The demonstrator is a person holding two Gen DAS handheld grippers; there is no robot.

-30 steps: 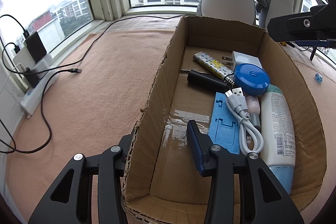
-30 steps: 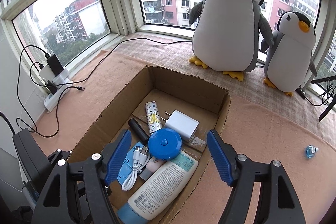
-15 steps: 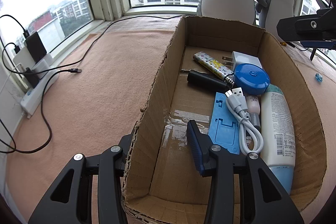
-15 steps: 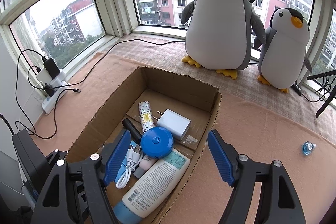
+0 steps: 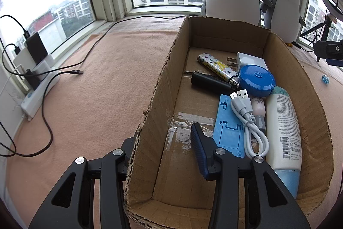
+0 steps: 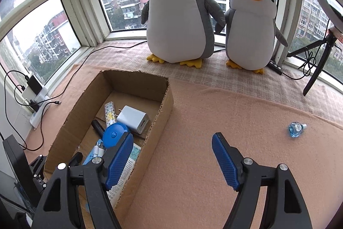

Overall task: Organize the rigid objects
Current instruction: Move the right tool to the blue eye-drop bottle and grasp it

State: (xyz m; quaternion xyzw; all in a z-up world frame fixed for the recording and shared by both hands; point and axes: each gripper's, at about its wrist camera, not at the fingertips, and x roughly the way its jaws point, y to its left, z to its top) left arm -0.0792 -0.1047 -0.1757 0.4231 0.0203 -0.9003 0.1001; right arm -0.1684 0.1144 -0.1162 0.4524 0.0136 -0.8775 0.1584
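The left claw (image 5: 163,149) is straddling the left wall of the cardboard box (image 5: 154,104), one finger outside, one inside; the jaws are standing apart, and contact with the wall cannot be told. The right claw (image 6: 171,160) is hovering wide open and empty above the peach-coloured surface (image 6: 214,113), just beside the box's right wall. Lying inside the box are a white charger (image 5: 250,61), a blue round case (image 5: 257,80), a lotion bottle (image 5: 283,128), a white USB cable (image 5: 250,121) and a black cylinder (image 5: 209,82). A small blue bottle (image 6: 295,129) is resting on the surface, well apart from the box.
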